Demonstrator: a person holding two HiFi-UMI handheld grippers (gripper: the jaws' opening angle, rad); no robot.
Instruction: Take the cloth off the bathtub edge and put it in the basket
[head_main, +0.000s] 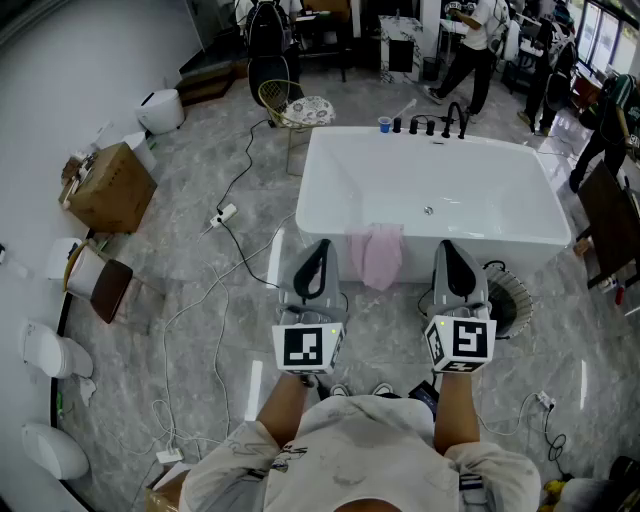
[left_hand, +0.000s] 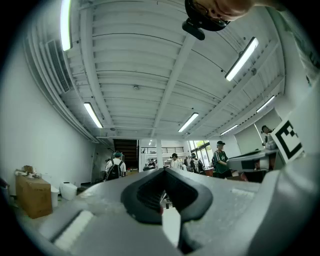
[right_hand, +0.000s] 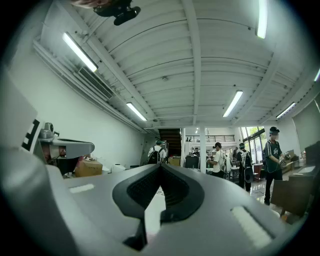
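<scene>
A pink cloth (head_main: 378, 256) hangs over the near edge of the white bathtub (head_main: 330, 195), straight ahead of me. My left gripper (head_main: 319, 247) is held level just left of the cloth, short of the tub wall, with its jaws shut and nothing in them. My right gripper (head_main: 447, 247) is to the right of the cloth, also shut and holding nothing. A dark wire basket (head_main: 510, 301) stands on the floor by the tub, just right of the right gripper. The left gripper view (left_hand: 164, 171) and the right gripper view (right_hand: 161, 166) show only closed tips, the ceiling and the far room.
Cables and a power strip (head_main: 225, 214) lie on the marble floor to the left. A cardboard box (head_main: 110, 187) and white toilets (head_main: 47, 352) line the left wall. Black taps (head_main: 440, 125) sit on the tub's far rim. A wire stool (head_main: 295, 108) stands beyond. People stand at the back.
</scene>
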